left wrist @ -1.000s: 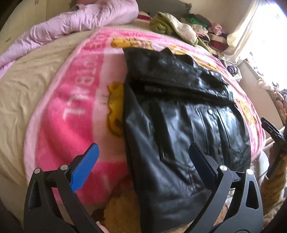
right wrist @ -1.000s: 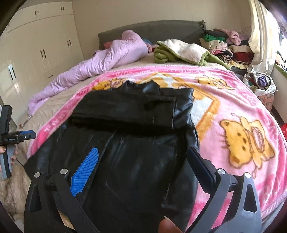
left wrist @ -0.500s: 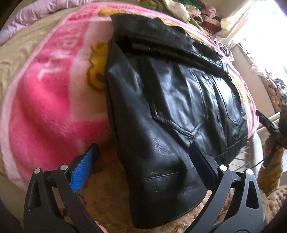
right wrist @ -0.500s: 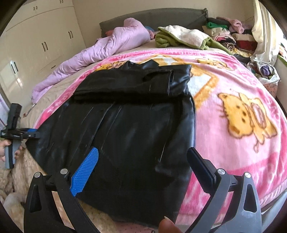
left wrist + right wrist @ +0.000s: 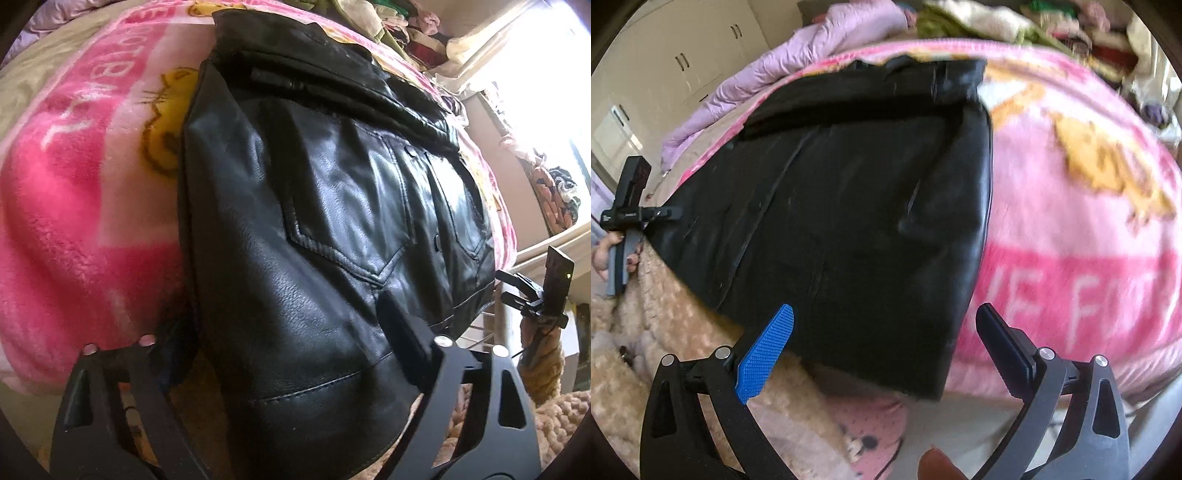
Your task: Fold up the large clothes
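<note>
**Mia:** What is closest to us?

**Ben:** The left gripper (image 5: 291,339). Its fingers are wide apart, one on each side of the bottom corner of the black jacket (image 5: 317,229). They are not pinching it yet.

**Mia:** And the other one?

**Ben:** The right gripper (image 5: 886,347) is at the jacket's other bottom corner. Its fingers are wide apart too. The blue pad (image 5: 764,354) is just below the jacket's hem. The black finger is out past the jacket's side, over the pink blanket (image 5: 1089,229).

**Mia:** Where is the jacket?

**Ben:** It lies flat on the pink blanket on the bed. Its hem hangs a bit over the bed's edge, toward us. Its top part is already folded down, on the far side from us.

**Mia:** What is past the jacket?

**Ben:** A purple quilt (image 5: 783,70) lies beyond the jacket's top. A pile of clothes (image 5: 376,22) sits there too. White cupboards (image 5: 690,55) stand even farther back.

**Mia:** What could go wrong?

**Ben:** The jacket looks thick and slippery. If a gripper pinches only the very edge, I think the corner could slide out when lifted. The right one might grab blanket too, because one finger is over it. Then the blanket would come up with the jacket. And if one side lifts first, the fold could go crooked.
</note>
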